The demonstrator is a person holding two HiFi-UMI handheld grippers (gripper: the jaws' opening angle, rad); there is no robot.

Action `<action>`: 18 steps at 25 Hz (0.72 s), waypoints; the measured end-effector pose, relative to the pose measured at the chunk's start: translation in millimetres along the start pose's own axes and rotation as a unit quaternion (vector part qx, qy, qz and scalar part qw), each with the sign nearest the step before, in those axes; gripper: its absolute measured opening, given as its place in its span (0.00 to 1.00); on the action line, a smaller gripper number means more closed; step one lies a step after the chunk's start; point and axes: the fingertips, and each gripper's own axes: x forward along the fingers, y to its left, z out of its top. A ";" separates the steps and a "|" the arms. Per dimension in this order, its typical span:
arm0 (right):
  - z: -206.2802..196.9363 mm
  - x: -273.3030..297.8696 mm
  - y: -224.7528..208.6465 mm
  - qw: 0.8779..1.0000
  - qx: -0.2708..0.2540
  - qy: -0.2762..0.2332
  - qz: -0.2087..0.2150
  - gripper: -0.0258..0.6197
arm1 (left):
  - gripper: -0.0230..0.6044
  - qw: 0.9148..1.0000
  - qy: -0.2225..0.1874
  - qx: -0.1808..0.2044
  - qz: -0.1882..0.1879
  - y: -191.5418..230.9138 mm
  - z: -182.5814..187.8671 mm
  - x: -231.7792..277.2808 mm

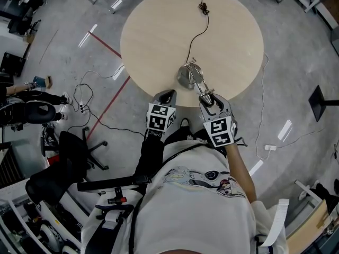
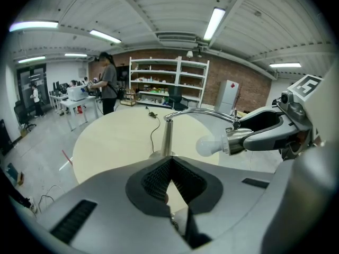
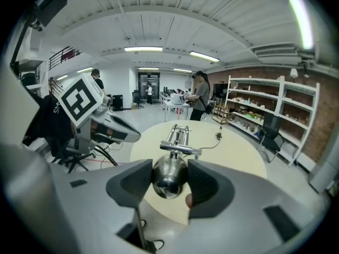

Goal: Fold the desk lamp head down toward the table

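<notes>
In the head view, the desk lamp (image 1: 186,76) stands on the near edge of the round table (image 1: 143,20), its cable (image 1: 197,35) running toward the far side. The lamp's arm reaches off the near edge, where the right gripper (image 1: 208,96) meets its end. The left gripper (image 1: 166,93) hangs just to the left, apart from the lamp. In the left gripper view, the left gripper (image 2: 170,161) has its two pads pressed together at the tips, with nothing between them (only a sliver of tabletop shows through the gap below). Beyond it the lamp's post (image 2: 167,136) rises upright from the table. The arm curves over to the right, ending in a white bulb (image 2: 208,146) that points left and sticks out of the right gripper's jaws. A person (image 2: 108,84) stands at the far left by some desks, and shelves (image 2: 169,81) line the brick wall behind. In the right gripper view, the right gripper (image 3: 168,177) is clamped on the chrome lamp head (image 3: 168,180), one pad on either side of the dome. The lamp's paired rods stretch away over the table, and the left gripper's marker cube (image 3: 81,102) shows at the left.
</notes>
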 end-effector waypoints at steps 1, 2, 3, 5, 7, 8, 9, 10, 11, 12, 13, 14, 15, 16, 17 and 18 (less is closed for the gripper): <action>-2.0 1.2 -0.6 1.000 -0.001 0.002 0.000 0.36 | 0.04 1.000 0.000 0.000 0.001 -0.3 0.7 0.1; -4.0 2.8 -0.8 1.000 -0.003 0.004 0.000 0.36 | 0.04 1.000 0.000 -0.001 0.002 0.0 0.9 0.1; -6.2 4.7 -0.5 1.000 -0.004 0.005 0.000 0.36 | 0.04 1.000 0.000 -0.002 0.003 0.6 0.5 0.1; -10.1 8.6 0.4 1.000 -0.006 0.009 0.001 0.36 | 0.04 1.000 0.001 -0.004 0.004 2.3 -0.9 -0.2; -13.7 12.4 0.7 1.000 -0.007 0.013 0.000 0.36 | 0.04 1.000 0.002 -0.005 0.005 4.0 -1.9 0.0; -15.5 14.3 0.7 1.000 -0.007 0.015 0.000 0.36 | 0.04 1.000 0.002 -0.005 0.006 5.0 -2.2 0.3; -17.0 16.2 0.6 1.000 -0.008 0.018 0.001 0.36 | 0.04 1.000 0.003 -0.006 0.007 6.0 -2.4 0.5; -18.5 17.8 0.6 1.000 -0.008 0.020 0.002 0.36 | 0.04 1.000 0.003 -0.007 0.008 6.9 -2.4 0.5; -19.9 19.2 0.5 1.000 -0.009 0.022 0.003 0.36 | 0.04 1.000 0.002 -0.008 0.009 7.8 -2.2 0.4; -21.4 20.5 0.5 1.000 -0.009 0.024 0.003 0.36 | 0.04 1.000 0.002 -0.008 0.010 8.5 -2.1 0.3; -23.2 21.8 0.6 1.000 -0.010 0.026 0.004 0.36 | 0.04 1.000 0.002 -0.009 0.011 9.3 -2.2 0.1; -25.1 23.4 0.9 1.000 -0.010 0.029 0.005 0.36 | 0.04 1.000 0.002 -0.009 0.012 10.2 -2.7 -0.2; -27.2 25.3 1.4 0.999 -0.009 0.031 0.005 0.36 | 0.04 1.000 0.003 -0.010 0.012 11.2 -3.3 -0.4; -29.4 27.2 1.8 0.999 -0.009 0.034 0.006 0.36 | 0.04 1.000 0.004 -0.011 0.013 12.1 -3.9 -0.7; -31.7 29.1 2.2 0.999 -0.008 0.037 0.006 0.36 | 0.04 1.000 0.004 -0.011 0.014 12.8 -4.4 -0.8; -33.8 31.0 2.3 0.999 -0.008 0.040 0.006 0.36 | 0.04 1.000 0.005 -0.011 0.014 13.4 -4.8 -0.8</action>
